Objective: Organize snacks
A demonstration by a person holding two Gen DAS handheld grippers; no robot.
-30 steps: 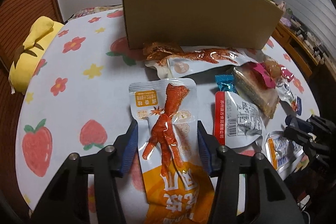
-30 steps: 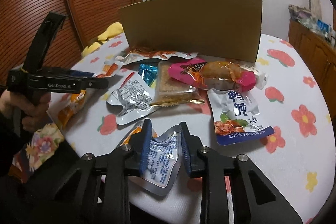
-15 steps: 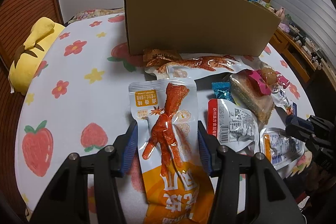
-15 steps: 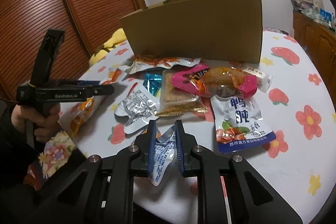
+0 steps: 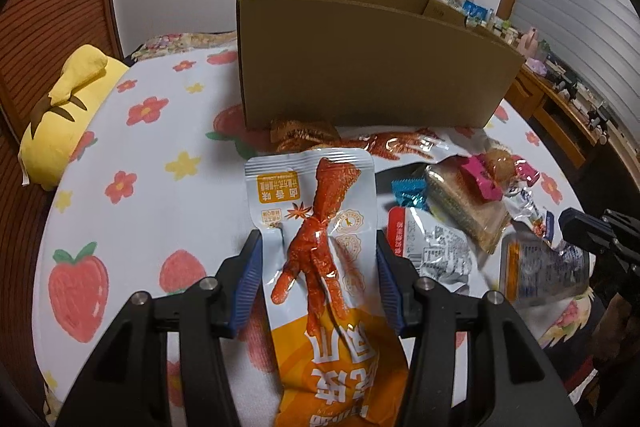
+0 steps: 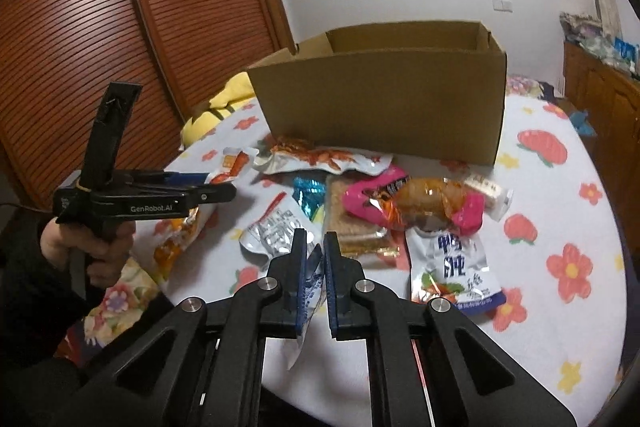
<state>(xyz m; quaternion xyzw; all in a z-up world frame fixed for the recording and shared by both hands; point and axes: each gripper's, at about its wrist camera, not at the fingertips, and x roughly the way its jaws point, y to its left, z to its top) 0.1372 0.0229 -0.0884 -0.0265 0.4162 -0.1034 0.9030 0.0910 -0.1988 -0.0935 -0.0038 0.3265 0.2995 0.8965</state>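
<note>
My left gripper (image 5: 318,247) is shut on a white and orange chicken-foot snack pack (image 5: 320,235) and holds it above the flowered tablecloth (image 5: 132,195). My right gripper (image 6: 316,247) is shut on a small silver snack pouch (image 6: 312,291), lifted off the table; the pouch also shows in the left wrist view (image 5: 540,275). An open cardboard box (image 5: 368,75) stands at the back, also in the right wrist view (image 6: 384,99). The left gripper shows in the right wrist view (image 6: 216,187).
Loose snacks lie in front of the box: a long chicken-foot pack (image 6: 320,159), a silver pouch (image 6: 276,231), a teal candy (image 6: 308,191), a sandwich biscuit (image 5: 464,207), a pink pack (image 6: 416,203), a white and blue pouch (image 6: 456,271). A yellow plush (image 5: 60,115) lies far left.
My right gripper closed on the silver pouch and lifted it. My left gripper rose with the chicken-foot pack, so the box opening shows.
</note>
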